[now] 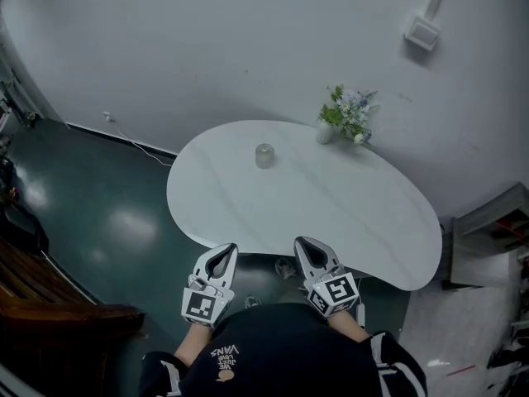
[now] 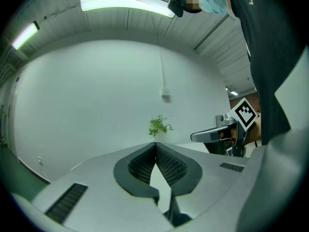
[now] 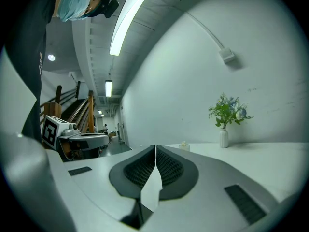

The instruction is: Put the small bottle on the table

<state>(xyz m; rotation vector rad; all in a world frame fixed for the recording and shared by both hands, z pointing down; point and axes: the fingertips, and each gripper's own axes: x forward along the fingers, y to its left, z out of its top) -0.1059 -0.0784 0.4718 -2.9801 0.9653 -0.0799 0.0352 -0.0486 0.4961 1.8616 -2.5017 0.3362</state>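
Bottle first: the small clear glass bottle [image 1: 264, 155] stands upright on the white oval table [image 1: 372, 222], well ahead of both pairs of jaws and apart from them, with only bare tabletop in between. The left gripper [image 1: 226, 248] and the right gripper [image 1: 302, 243] hover side by side at the table's near edge. Each has its jaws clenched tip to tip, with nothing between them. Far beyond the right jaws and off to their right, a white vase of green and pale blue flowers [image 1: 343, 118] sits by the pale wall. Higher up that wall is a white wall box [image 1: 422, 33]. From the left gripper view the jaws' own tips cover the bottle, and only the flowers rise above them. From the right gripper view the bottle is a tiny blur just right of the jaw tips.
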